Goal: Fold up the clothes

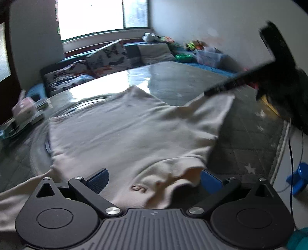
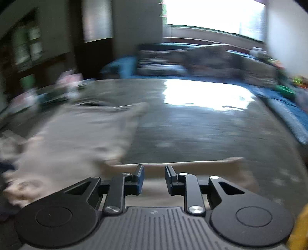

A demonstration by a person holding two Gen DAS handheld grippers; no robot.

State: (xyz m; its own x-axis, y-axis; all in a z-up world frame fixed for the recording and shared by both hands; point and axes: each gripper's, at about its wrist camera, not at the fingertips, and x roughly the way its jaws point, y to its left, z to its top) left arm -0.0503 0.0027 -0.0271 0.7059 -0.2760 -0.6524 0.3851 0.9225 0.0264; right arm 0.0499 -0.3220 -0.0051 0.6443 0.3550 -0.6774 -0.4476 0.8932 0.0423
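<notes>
- The cream garment (image 1: 123, 134) lay spread over the middle of the grey quilted bench (image 1: 240, 146), its neckline turned toward the near edge and its hem reaching toward the far, glossy part of the top.
- The left claw (image 1: 154, 180) stood wide apart at the near edge, one blue pad (image 1: 98, 180) showing left of the collar and the other at its right; the collar fabric bunched between them, but neither pad could be seen pressing on it.
- One sleeve rose off the bench at the right side, lifted toward a dark, blurred object (image 1: 238, 80) that crossed the left wrist view there; what held the sleeve could not be made out.
- The right claw (image 2: 154, 178) was parted by a narrow gap with nothing between its pads, and a pale strip of cloth lay across the bench just beyond its fingertips (image 2: 139, 173).
- In the blurred right wrist view the garment lay toward the left side of the bench.
- A cushioned sofa (image 1: 107, 59) stood beyond the far edge, under a bright window (image 1: 92, 17).
</notes>
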